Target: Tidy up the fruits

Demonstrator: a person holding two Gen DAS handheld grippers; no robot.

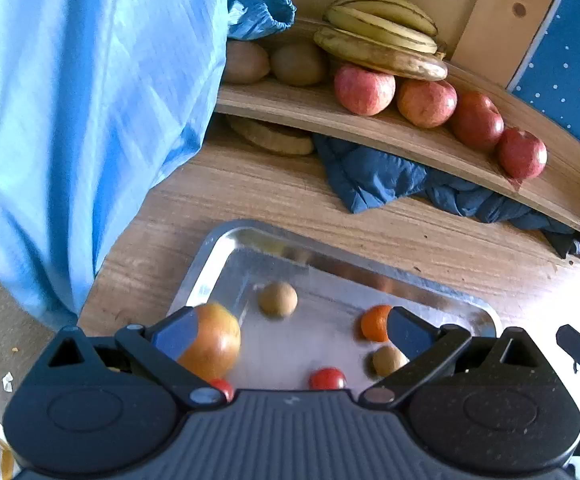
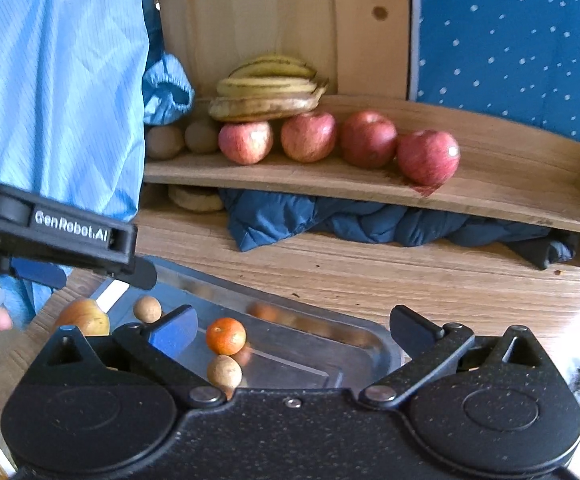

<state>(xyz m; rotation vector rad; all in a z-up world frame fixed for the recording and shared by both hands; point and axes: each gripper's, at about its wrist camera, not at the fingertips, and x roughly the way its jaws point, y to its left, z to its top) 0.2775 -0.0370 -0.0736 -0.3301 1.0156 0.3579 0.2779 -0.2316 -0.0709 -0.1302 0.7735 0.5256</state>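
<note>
Left tongs (image 1: 290,330): jaws spread wide, nothing between the pads. Right tongs (image 2: 291,326): same, wide apart and empty. Both hang above the metal tray (image 1: 218,252) on the wooden surface (image 1: 429,236).

Tray contents, left wrist view:
- yellow-red apple (image 1: 214,340) at the near left corner, right behind the left finger; can't tell if it touches
- small brown round fruit (image 1: 278,299) mid-tray, apart from the rest
- orange (image 1: 374,323) on the right, partly hidden by the right finger
- second brown fruit (image 1: 387,360) just below the orange
- two small red fruits (image 1: 327,379) at the near edge, one mostly hidden under the tongs body

Right wrist view: the orange (image 2: 226,336) and a brown fruit (image 2: 224,371) sit close together just inside that tool's left finger.

Wooden shelf (image 1: 409,132) behind the tray:
- four red apples (image 1: 363,89) in a row along the front lip
- bananas (image 1: 381,36) stacked at the back; the bottom one overhangs the leftmost apple
- two brown fruits (image 1: 297,63) left of the apples

Dark blue cloth (image 1: 369,176) is bunched under the shelf. The person's light blue sleeve (image 1: 90,120) fills the left side.
</note>
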